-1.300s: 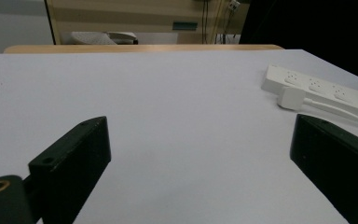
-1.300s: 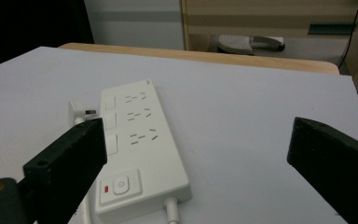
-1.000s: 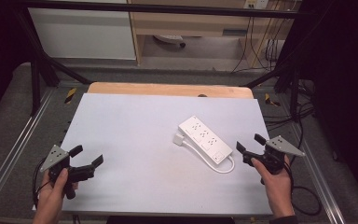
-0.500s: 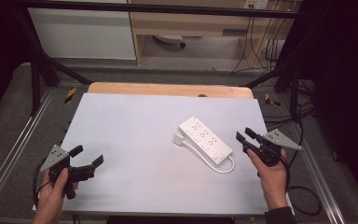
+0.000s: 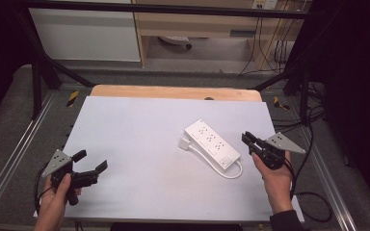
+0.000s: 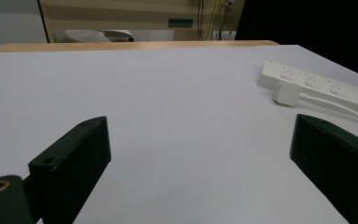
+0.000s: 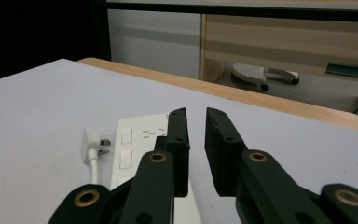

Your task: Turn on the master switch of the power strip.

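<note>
A white power strip (image 5: 212,144) lies diagonally on the white table (image 5: 139,130), right of centre. Its cable (image 5: 232,172) loops round to a white plug (image 5: 185,143) resting beside the strip's left side. My right gripper (image 5: 248,138), held in a hand, hovers just right of the strip with its jaws nearly together and nothing between them. In the right gripper view the gripper (image 7: 196,116) points over the strip (image 7: 137,140) and the plug (image 7: 92,140). My left gripper (image 5: 90,160) is open near the table's front left. The left gripper view shows it (image 6: 198,130) wide open, with the strip (image 6: 317,84) far off.
A wooden board edge (image 5: 173,91) runs along the table's far side. Metal frame rails (image 5: 9,154) flank the table, and black cables (image 5: 313,202) trail on the floor at the right. Cabinets (image 5: 86,29) stand beyond the table.
My right gripper has moved left toward the power strip's near end, and its jaws have closed from open to nearly together. The left gripper has barely shifted.
</note>
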Motion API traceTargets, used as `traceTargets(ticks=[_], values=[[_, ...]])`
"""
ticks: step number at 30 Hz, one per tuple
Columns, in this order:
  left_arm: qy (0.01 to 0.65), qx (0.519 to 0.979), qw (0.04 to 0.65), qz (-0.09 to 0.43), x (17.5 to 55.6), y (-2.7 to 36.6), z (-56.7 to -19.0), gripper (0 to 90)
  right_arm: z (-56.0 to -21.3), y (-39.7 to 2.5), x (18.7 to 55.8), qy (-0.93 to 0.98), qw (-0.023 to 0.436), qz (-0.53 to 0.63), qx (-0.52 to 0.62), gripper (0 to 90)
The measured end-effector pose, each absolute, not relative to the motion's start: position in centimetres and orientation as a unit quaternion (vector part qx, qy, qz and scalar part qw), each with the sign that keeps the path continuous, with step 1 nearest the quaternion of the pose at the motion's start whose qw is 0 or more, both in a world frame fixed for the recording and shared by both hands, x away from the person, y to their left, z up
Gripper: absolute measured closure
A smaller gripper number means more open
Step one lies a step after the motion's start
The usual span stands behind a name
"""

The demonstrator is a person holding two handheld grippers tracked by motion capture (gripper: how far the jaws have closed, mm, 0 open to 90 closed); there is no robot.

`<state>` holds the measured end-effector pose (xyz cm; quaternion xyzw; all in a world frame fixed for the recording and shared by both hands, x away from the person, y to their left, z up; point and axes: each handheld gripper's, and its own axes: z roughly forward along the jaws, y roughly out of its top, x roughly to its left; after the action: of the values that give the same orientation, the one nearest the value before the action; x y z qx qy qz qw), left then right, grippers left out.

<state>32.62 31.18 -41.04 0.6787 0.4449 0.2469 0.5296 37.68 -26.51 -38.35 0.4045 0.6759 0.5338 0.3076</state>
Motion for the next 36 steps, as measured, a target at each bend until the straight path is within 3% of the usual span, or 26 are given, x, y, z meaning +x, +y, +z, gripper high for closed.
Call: traceTargets(ticks=[12, 36], values=[[0.447, 0.676, 0.530, 0.249, 32.7, 31.2, -41.0, 5.1, -39.0, -26.1, 37.7, 0.675, 0.306, 0.537, 0.403, 89.8], [0.450, 0.672, 0.533, 0.248, 32.7, 31.3, -41.0, 5.1, -40.5, -23.4, 38.8, 0.703, 0.281, 0.522, 0.393, 90.0]])
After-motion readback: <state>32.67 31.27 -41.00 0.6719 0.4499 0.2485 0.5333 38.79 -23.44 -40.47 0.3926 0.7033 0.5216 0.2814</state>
